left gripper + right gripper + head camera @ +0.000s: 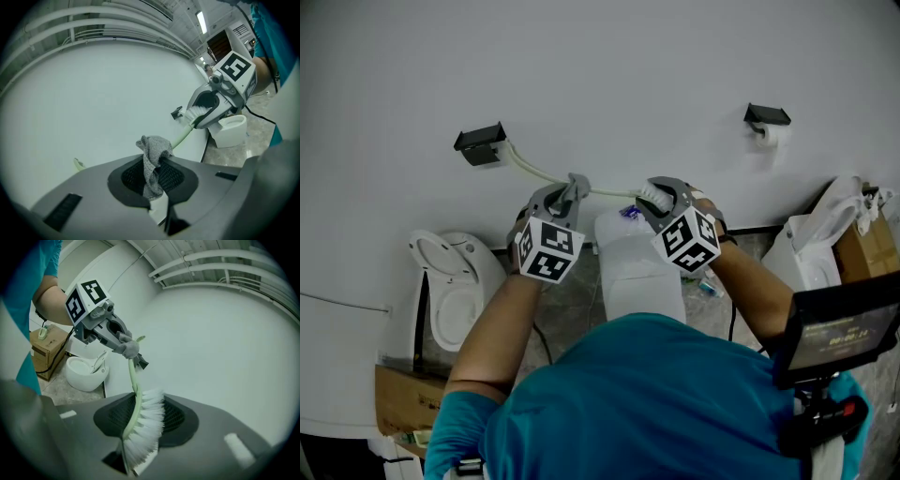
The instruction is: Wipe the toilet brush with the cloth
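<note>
Grey woven cloth (152, 161); toilet brush (144, 423) white bristles, pale green handle; shirt (647, 403) teal

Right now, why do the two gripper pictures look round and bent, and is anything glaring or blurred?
Left gripper view: wide-angle lens, dark rounded corners, lines bowed; the bright ceiling light strip glares slightly; the grey mesh cloth is sharp. Right gripper view: same bending; the pale green toilet brush with white bristles is sharp. Head view: dim, even light, no hard shadows.

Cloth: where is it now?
Left gripper view, centre: cloth pinched in the left tongs, pressed on the brush near its handle's free end, away from the bristle end in the right tongs.
</note>
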Action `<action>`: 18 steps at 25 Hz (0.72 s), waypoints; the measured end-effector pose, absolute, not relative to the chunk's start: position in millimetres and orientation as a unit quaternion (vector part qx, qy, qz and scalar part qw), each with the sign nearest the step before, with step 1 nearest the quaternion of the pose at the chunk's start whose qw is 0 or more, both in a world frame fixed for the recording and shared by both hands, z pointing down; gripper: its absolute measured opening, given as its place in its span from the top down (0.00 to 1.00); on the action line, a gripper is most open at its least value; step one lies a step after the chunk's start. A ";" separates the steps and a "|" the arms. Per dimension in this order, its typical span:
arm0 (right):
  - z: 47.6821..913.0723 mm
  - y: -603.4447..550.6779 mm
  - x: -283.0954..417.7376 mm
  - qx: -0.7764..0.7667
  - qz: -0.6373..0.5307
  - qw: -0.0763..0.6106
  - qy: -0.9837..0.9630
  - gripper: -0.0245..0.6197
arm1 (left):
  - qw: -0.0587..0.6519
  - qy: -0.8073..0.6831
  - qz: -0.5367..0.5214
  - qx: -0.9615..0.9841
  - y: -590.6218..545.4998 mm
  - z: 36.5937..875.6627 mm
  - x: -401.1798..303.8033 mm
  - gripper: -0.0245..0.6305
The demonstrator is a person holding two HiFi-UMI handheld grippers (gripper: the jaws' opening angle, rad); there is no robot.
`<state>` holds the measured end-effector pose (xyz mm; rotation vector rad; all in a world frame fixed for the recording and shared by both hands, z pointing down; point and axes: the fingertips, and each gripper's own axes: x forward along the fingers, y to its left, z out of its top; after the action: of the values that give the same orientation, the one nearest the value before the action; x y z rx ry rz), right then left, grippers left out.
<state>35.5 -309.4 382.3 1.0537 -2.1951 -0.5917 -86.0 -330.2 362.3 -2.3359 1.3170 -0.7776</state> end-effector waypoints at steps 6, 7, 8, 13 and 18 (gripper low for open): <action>381.9 -302.1 38.4 0.383 -0.212 0.293 -0.850 0.75 | 0.174 0.475 -0.277 -0.817 -330.0 360.4 -99.2 0.90; 381.6 -300.8 39.0 0.382 -0.211 0.290 -0.852 0.75 | 0.174 0.476 -0.277 -0.816 -330.2 360.5 -100.9 0.90; 381.2 -299.7 39.6 0.380 -0.210 0.286 -0.854 0.76 | 0.173 0.477 -0.277 -0.816 -330.5 360.2 -102.5 0.90; 376.3 -295.0 42.4 0.373 -0.200 0.264 -0.867 0.76 | 0.172 0.484 -0.273 -0.813 -332.8 354.8 -111.0 0.90; 370.6 -290.0 44.5 0.369 -0.207 0.250 -0.871 0.78 | 0.171 0.494 -0.271 -0.808 -336.7 351.9 -121.0 0.90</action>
<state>44.5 -290.0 370.6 1.0048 -2.3713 -0.5627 -121.0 -336.7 351.9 -2.2950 1.4031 -0.7686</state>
